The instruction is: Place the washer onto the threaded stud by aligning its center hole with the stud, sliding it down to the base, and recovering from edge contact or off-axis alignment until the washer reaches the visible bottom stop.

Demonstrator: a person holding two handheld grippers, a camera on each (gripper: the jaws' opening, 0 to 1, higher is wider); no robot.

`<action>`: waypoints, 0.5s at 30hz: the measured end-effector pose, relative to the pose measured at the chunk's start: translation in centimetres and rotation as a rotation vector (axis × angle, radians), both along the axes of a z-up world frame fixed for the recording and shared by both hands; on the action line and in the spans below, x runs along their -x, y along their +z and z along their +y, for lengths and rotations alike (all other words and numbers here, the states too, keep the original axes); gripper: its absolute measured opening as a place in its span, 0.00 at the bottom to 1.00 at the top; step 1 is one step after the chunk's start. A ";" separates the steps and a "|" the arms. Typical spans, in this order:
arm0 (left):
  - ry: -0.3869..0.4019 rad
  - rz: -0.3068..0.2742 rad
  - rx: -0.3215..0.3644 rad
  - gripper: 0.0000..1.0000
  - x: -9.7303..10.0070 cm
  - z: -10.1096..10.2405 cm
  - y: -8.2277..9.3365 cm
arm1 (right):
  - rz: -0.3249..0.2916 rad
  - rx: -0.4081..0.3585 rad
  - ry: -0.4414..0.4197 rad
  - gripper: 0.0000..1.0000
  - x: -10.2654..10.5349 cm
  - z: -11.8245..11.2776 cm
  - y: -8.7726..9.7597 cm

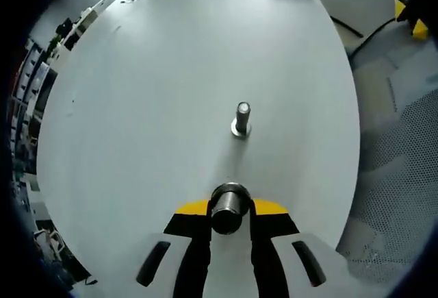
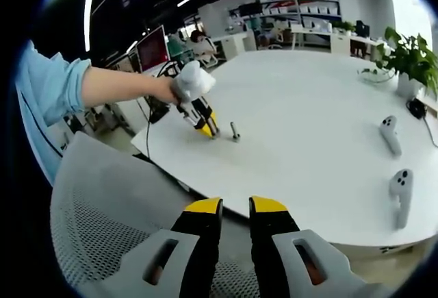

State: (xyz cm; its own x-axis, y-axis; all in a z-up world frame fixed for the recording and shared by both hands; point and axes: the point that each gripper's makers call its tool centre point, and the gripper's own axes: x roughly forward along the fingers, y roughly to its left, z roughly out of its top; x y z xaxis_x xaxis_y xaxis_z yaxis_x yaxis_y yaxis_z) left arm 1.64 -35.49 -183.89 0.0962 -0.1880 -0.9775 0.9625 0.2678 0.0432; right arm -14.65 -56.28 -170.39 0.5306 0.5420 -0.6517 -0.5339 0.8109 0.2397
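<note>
**Washer in my left claw, stud dead ahead**

White round table [image 1: 137,106] spreads under my left hand, and nearest of all in the left gripper view my left gripper [image 1: 230,233] stands with its jaws drawn narrow, pinching a dark round metal piece that I take to be the washer [image 1: 228,207], seen edge-on with its bore facing forward; I cannot tell how squarely it sits in the grip

Straight beyond it, on the same line the jaws point along, the threaded stud [image 1: 241,118] stands upright on the table on a small flat base, well apart from the washer. Its long axis is vertical, so my judgement is that the washer must travel forward and come over the top of the stud with its hole level before it can slide down. My left gripper is clearly the nearer one

In the right gripper view my right gripper [image 2: 236,233] hangs off the table's near edge, above a mesh chair back [image 2: 102,222], jaws close together with a thin gap and nothing between them. From there my left hand [image 2: 185,85] shows leaning in over the table just beside the stud

Farthest off lie two white controllers [image 2: 400,188], a potted plant [image 2: 410,55], and office desks and shelving
</note>
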 end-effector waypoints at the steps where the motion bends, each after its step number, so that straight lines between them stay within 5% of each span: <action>1: -0.005 0.000 0.000 0.19 0.2 -0.2 0.0 | 0.000 0.000 0.000 0.18 0.0 0.0 0.0; 15: -0.042 0.002 -0.002 0.19 1.8 -1.2 0.1 | -0.006 -0.004 -0.003 0.18 -0.1 0.0 0.1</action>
